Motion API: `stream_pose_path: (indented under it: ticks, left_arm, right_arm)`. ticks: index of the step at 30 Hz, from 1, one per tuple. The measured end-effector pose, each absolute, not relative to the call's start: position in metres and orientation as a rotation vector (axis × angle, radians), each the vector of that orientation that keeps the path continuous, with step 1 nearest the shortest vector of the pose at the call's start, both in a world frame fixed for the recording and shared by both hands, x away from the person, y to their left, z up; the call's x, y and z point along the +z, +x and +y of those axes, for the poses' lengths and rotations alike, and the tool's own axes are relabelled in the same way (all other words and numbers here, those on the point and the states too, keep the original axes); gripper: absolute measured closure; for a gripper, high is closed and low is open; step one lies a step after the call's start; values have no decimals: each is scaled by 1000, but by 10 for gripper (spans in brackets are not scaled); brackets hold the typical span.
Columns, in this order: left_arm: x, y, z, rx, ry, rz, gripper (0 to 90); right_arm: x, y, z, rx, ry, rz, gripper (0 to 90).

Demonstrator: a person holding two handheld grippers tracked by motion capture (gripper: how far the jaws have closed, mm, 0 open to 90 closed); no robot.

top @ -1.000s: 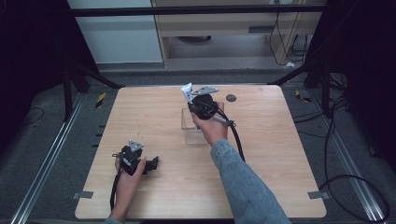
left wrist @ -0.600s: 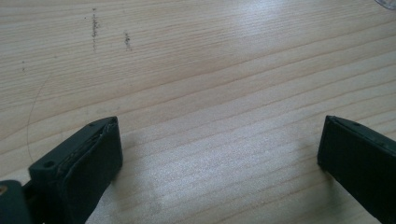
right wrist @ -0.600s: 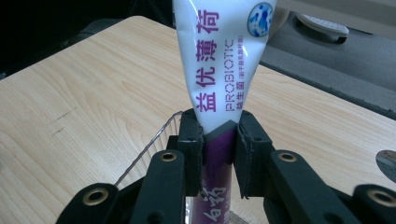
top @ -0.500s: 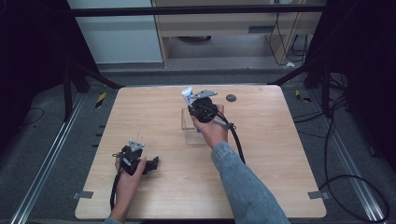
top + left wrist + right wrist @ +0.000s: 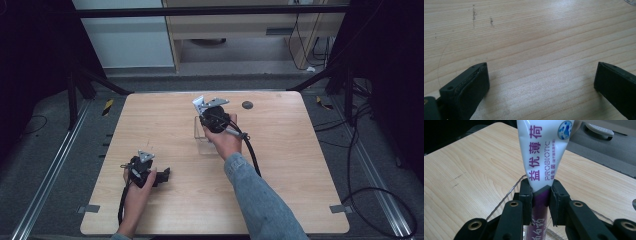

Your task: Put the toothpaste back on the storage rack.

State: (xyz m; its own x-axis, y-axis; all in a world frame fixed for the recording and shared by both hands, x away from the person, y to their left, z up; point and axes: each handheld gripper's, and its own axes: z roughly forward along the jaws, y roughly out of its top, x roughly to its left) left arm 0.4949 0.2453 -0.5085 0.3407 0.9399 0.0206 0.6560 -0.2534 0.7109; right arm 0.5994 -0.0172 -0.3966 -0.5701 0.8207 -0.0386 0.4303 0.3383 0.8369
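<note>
1. Left tongs rest near the desk's front-left corner, jaws wide apart and empty — best left parked there.
2. Right tongs clamp a white-and-purple tube above the clear box near the desk's far edge, middle.
3. Judged step: lowering the tube into the box — hold it upright and centred, letting go only once it is seated.

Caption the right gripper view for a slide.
Right gripper shut on a white-and-purple "PROBIOTIC" tube, held above a clear container on the wooden table.
</note>
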Motion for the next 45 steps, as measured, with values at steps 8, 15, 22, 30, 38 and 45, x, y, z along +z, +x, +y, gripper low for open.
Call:
stream_pose_path:
  ticks: [8,15,22,30,38,45]
  left_arm:
    - [-509,495,245,604,2001,1390,0]
    - [-508,495,245,604,2002,1389,0]
    - [-509,495,245,604,2003,1388,0]
    - [-509,495,245,604,2003,1388,0]
    - [-509,495,245,604,2003,1388,0]
    - [-509,495,245,604,2003,1388,0]
  right_arm:
    - [-400,601,-15,1125,1098,2158,742]
    - [-402,601,-13,1117,1101,2166,741]
    - [-403,600,-11,1117,1101,2166,741]
    - [-405,600,-9,1111,1096,2174,739]
    - [-405,600,-7,1110,1097,2175,736]
    - [-405,602,-5,1105,1099,2177,734]
